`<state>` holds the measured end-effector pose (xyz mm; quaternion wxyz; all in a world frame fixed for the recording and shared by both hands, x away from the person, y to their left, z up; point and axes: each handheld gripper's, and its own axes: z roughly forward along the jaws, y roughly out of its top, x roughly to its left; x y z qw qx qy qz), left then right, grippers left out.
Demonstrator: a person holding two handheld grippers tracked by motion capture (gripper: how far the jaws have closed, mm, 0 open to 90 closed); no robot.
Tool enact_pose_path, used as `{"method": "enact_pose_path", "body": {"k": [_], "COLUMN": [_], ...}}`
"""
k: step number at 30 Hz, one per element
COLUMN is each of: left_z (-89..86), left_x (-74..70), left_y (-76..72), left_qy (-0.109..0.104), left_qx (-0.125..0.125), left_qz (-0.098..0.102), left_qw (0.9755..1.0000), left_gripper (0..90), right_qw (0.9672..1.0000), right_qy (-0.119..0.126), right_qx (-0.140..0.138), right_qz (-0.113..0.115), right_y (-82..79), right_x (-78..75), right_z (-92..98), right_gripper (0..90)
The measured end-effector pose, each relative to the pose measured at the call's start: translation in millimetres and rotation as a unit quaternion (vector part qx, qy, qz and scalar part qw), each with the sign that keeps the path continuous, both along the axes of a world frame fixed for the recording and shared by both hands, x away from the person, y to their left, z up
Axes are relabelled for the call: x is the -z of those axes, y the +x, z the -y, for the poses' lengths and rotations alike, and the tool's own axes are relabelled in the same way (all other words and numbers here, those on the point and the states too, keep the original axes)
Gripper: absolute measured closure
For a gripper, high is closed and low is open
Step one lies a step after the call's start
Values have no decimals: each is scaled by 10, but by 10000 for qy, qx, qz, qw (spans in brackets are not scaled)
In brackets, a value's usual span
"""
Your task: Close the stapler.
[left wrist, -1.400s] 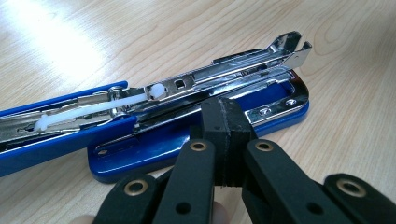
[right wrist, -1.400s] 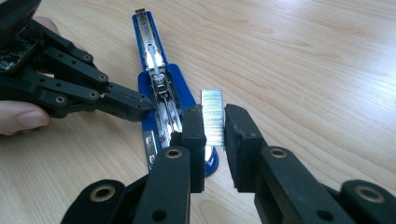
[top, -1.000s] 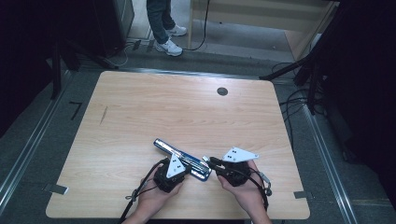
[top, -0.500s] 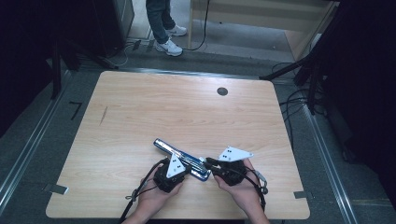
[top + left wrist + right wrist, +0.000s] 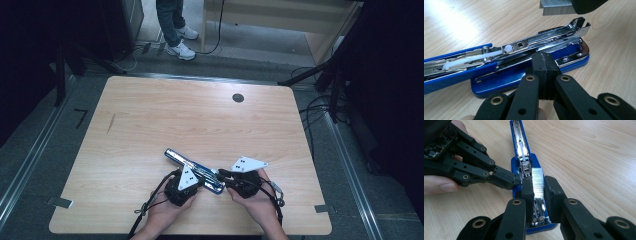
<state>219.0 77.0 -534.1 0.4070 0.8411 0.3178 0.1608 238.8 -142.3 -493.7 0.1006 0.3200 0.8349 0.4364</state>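
Observation:
A blue stapler (image 5: 194,170) lies swung open flat on the wooden table (image 5: 200,120), its chrome magazine (image 5: 541,41) facing up. My left gripper (image 5: 545,67) is shut with nothing between its pads, and its tip rests against the side of the stapler's base (image 5: 524,170). My right gripper (image 5: 539,188) is shut on a silver strip of staples (image 5: 537,182), which hangs just above the front end of the magazine. The left gripper view catches the same strip (image 5: 557,7) at its top edge. In the high view both grippers meet at the stapler's near end, left gripper (image 5: 197,182), right gripper (image 5: 221,175).
A round cable hole (image 5: 238,98) sits in the table's far side. A person's legs (image 5: 172,25) stand beyond the far edge. Cables (image 5: 320,107) trail on the floor at the right. Bare tabletop stretches left of and beyond the stapler.
My right gripper has edged slightly left toward the stapler with the staple strip in it. The left gripper and the stapler have stayed put.

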Motion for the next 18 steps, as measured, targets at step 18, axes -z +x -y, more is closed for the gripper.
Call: {"method": "enact_pose_path", "body": {"k": [18], "left_z": [0], "left_x": [0], "left_y": [0], "left_qy": [5], "left_qx": [0], "left_qz": [7], "left_qw": [10000], "left_gripper": [900], "right_qw": [9999], "right_qy": [-84], "right_qx": [-103], "right_qz": [-52], "right_y": [33], "right_x": [-12], "right_z": [-66], "right_gripper": [795]}}
